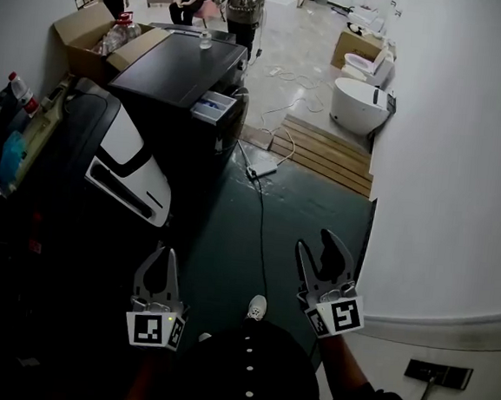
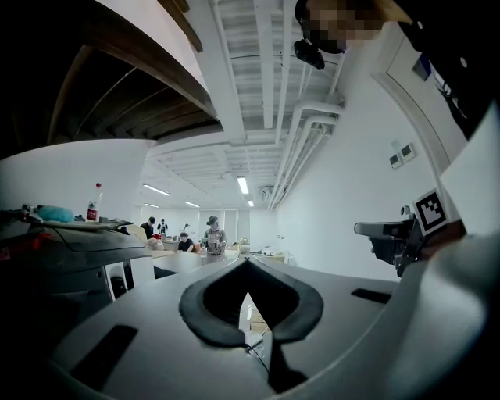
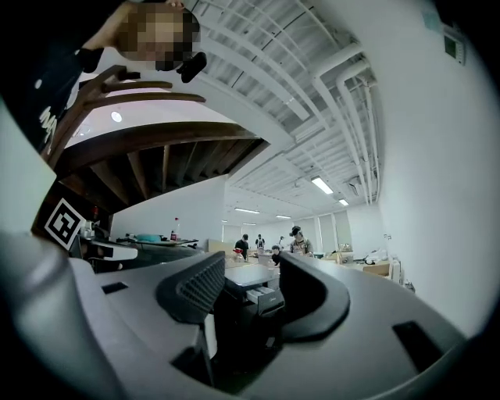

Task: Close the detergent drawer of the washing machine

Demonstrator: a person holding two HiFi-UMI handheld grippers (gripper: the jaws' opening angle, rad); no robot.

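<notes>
The black washing machine (image 1: 179,68) stands far ahead across the dark green floor. Its white detergent drawer (image 1: 213,106) sticks out of the front at the upper right corner. Both grippers are held low and level, far short of the machine. My left gripper (image 1: 163,258) is shut, its tips touching with nothing between them (image 2: 248,264). My right gripper (image 1: 316,247) is open and empty. The right gripper view frames the machine (image 3: 246,275) and its pulled-out drawer (image 3: 263,296) between the parted jaws (image 3: 250,291).
A black-and-white appliance (image 1: 127,171) lies to the left. A cardboard box (image 1: 86,32) sits behind the machine. White toilets (image 1: 363,104) and a wooden pallet (image 1: 324,153) are at the right, by a white wall (image 1: 454,169). A cable (image 1: 260,209) runs over the floor. Several people are at the back.
</notes>
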